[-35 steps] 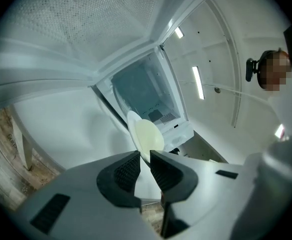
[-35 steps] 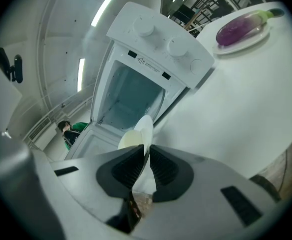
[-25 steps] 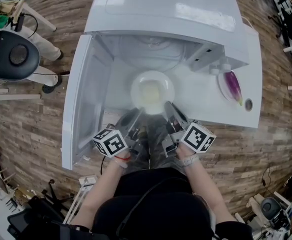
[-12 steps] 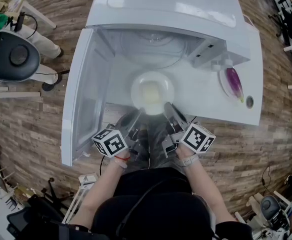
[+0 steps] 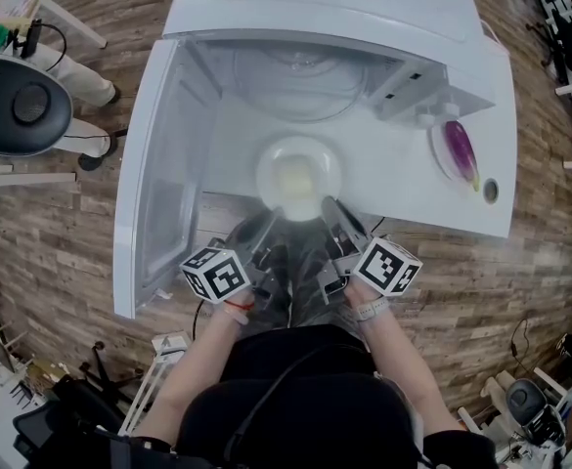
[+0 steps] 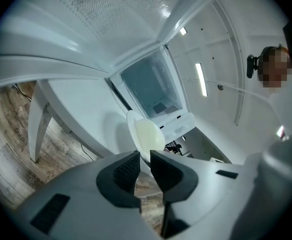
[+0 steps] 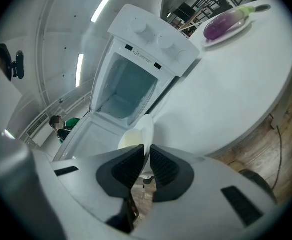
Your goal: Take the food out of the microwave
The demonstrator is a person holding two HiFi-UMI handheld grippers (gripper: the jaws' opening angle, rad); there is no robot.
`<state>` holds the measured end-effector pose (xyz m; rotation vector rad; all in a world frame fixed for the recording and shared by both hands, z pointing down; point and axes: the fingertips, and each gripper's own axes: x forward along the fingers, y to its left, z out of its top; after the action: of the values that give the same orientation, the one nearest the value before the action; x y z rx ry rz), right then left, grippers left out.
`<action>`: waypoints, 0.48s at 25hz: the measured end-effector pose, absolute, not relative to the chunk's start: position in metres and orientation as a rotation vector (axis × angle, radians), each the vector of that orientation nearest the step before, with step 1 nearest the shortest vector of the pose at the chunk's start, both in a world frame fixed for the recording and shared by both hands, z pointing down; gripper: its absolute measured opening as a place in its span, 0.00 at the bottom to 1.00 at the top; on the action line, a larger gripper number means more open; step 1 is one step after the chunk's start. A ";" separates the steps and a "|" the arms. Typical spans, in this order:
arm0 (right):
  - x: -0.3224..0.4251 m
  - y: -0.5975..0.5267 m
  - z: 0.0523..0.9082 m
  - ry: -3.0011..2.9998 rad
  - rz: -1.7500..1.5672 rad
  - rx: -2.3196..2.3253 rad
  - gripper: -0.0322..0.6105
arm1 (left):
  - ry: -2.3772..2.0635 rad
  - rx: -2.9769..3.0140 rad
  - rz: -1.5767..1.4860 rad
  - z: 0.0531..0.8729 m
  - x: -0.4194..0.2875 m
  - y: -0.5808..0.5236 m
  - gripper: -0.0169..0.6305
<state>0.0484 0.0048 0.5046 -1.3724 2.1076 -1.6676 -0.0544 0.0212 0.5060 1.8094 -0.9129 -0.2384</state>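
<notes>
The left gripper (image 5: 267,229) and right gripper (image 5: 335,215) pinch the round white plate of pale food (image 5: 298,176) with narrow fingers at seven and five o'clock, just outside the open white microwave (image 5: 315,18). Lower both hands evenly, keeping it level.

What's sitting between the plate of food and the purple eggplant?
Nothing; the head view shows only bare white tabletop between plate of food and eggplant.
</notes>
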 end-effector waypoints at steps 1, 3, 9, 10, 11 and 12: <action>0.049 0.006 0.506 2.106 -1.669 -1.376 0.13 | -0.913 1.808 -0.237 0.507 -0.054 0.022 0.12; 0.049 0.008 0.508 2.106 -1.673 -1.382 0.13 | -0.915 1.805 -0.234 0.510 -0.054 0.024 0.12; 0.048 0.013 0.518 2.115 -1.684 -1.389 0.13 | -0.925 1.806 -0.228 0.520 -0.055 0.030 0.13; 0.047 0.014 0.520 2.116 -1.685 -1.390 0.13 | -0.927 1.805 -0.229 0.522 -0.056 0.031 0.13; 0.047 0.014 0.522 2.117 -1.686 -1.390 0.13 | -0.930 1.803 -0.229 0.523 -0.056 0.031 0.13; 0.046 0.014 0.524 2.119 -1.687 -1.390 0.13 | -0.933 1.801 -0.229 0.525 -0.057 0.031 0.13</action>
<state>0.0464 0.0140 0.5236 -1.3896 2.1192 -1.6874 -0.0566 0.0314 0.5247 1.8012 -0.9326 -0.2288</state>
